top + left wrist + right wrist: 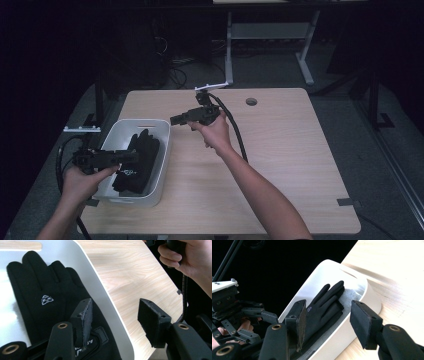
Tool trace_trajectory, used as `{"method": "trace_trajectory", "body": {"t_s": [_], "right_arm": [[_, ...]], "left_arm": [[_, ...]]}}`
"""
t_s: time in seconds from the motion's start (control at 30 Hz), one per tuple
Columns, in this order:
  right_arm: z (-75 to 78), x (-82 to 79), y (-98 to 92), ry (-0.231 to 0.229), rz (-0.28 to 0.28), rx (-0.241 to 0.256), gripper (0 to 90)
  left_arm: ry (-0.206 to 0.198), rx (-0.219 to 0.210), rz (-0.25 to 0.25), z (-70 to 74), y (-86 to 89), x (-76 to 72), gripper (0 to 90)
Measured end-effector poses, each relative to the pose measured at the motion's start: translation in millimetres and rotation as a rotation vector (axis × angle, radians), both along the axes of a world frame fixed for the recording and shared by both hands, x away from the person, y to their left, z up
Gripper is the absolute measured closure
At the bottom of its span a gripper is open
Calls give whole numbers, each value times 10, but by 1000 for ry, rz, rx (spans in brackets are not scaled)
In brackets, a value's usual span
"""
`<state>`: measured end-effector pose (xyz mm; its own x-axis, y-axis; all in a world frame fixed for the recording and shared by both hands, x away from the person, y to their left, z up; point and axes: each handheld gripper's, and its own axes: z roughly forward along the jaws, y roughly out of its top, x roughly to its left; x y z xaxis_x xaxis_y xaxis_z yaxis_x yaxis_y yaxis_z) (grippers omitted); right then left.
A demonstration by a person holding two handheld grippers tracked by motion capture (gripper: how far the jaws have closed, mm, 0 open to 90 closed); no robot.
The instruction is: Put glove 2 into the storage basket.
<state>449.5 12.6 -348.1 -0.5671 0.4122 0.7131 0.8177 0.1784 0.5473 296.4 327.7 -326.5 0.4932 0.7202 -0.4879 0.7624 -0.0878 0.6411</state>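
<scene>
A white plastic bin [165, 161] stands on the left side of the wooden table [285, 160]. Black gloves [141, 159] lie stacked in it, the top one palm-flat with a small white logo [47, 299]. My left gripper [134, 157] hovers over the bin's near half, open, with nothing between its jaws; the glove [37, 290] and the bin's right rim [100, 287] lie beneath it. My right gripper [173, 120] is held above the table just past the bin's far right corner, open and empty, pointing at the bin [372, 297] and the glove [324, 305].
A black cable [236, 131] trails from the right gripper across the table. A round grommet hole [251, 101] sits near the far edge. Tape marks the near right edge [348, 202]. White table legs [305, 65] and wires stand beyond on the dark floor.
</scene>
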Motion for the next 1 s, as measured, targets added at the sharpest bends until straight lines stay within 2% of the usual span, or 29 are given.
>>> {"method": "trace_trajectory", "body": {"t_s": [0.8,1.0], "right_arm": [[33,-22,-393,7,-56,30,435],[56,-25,-511,4,-68,36,437]], "left_arm": [[-10,19,-61,61,-312,107,421],[-9,9,-78,72,-411,138,417]]}}
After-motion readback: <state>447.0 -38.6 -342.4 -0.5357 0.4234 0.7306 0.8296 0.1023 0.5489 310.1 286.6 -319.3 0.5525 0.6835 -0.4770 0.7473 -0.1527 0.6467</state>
